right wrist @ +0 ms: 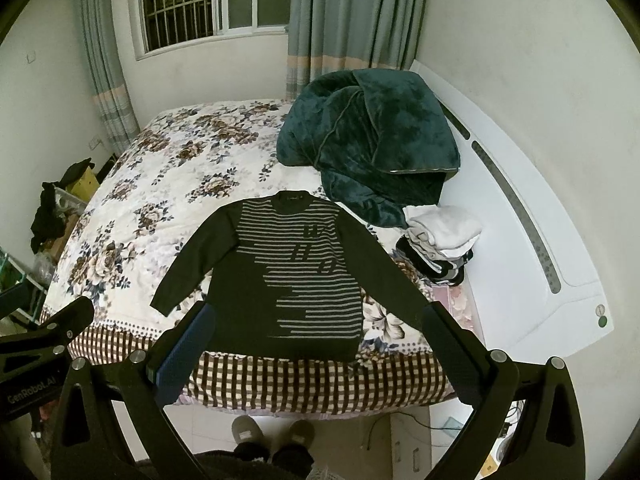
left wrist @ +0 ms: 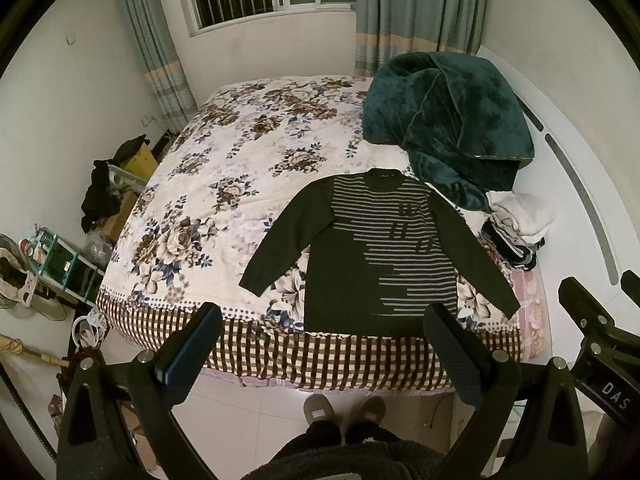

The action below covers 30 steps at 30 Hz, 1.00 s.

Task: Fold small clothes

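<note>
A dark long-sleeved sweater (left wrist: 360,248) with grey stripes lies flat, face up, sleeves spread, on the near part of the floral bed (left wrist: 224,160). It shows in the right wrist view too (right wrist: 288,276). My left gripper (left wrist: 324,316) is open and empty, held above the bed's front edge, near the sweater's hem. My right gripper (right wrist: 316,316) is open and empty, also above the front edge, with the hem between its fingers in view. The right gripper's body shows at the left wrist view's right edge (left wrist: 596,332).
A heap of dark green blanket (left wrist: 448,120) lies behind the sweater on the right. A stack of folded clothes (left wrist: 516,224) sits by the white headboard (right wrist: 520,200). Boxes and clutter (left wrist: 100,200) stand left of the bed. The person's slippers (left wrist: 344,408) are at the bed's foot.
</note>
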Each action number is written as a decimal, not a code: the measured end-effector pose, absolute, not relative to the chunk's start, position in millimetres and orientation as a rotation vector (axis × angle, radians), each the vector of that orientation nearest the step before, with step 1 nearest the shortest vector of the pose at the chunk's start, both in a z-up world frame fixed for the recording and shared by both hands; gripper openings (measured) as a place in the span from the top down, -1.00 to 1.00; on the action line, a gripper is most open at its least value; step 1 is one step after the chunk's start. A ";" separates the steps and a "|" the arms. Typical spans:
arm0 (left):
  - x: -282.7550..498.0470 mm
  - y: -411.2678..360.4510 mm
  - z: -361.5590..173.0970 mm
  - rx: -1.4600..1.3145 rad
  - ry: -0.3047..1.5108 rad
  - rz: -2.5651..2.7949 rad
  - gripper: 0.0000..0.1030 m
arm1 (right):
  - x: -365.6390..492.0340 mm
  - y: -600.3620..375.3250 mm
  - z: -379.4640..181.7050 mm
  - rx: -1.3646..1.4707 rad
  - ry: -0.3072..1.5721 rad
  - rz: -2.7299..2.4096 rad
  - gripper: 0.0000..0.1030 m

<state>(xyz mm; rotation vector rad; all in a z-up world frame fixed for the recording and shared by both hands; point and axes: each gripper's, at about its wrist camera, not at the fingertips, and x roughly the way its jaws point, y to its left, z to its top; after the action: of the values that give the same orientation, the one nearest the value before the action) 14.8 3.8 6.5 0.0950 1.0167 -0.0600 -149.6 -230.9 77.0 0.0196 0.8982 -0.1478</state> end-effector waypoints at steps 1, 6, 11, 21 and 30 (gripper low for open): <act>15.8 3.6 7.3 0.093 1.015 -0.058 -0.99 | -149.7 -231.3 76.6 0.019 0.898 -0.147 -1.00; 15.3 6.2 8.1 0.090 1.013 -0.057 -0.99 | -146.6 -228.0 76.2 0.017 0.896 -0.143 -1.00; 14.8 8.2 8.4 0.090 1.011 -0.054 -0.99 | -144.4 -223.1 78.9 0.017 0.894 -0.139 -1.00; 13.6 12.6 8.0 0.087 1.008 -0.054 -0.99 | -147.3 -217.2 80.0 0.011 0.893 -0.141 -1.00; 12.3 14.3 8.0 0.085 1.005 -0.054 -0.99 | -147.6 -216.4 78.8 0.009 0.893 -0.141 -1.00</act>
<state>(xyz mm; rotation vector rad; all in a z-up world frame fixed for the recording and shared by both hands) 12.3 14.3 8.0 0.0851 1.0047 -0.0541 -147.6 -216.4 78.8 0.0092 0.8926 -0.1407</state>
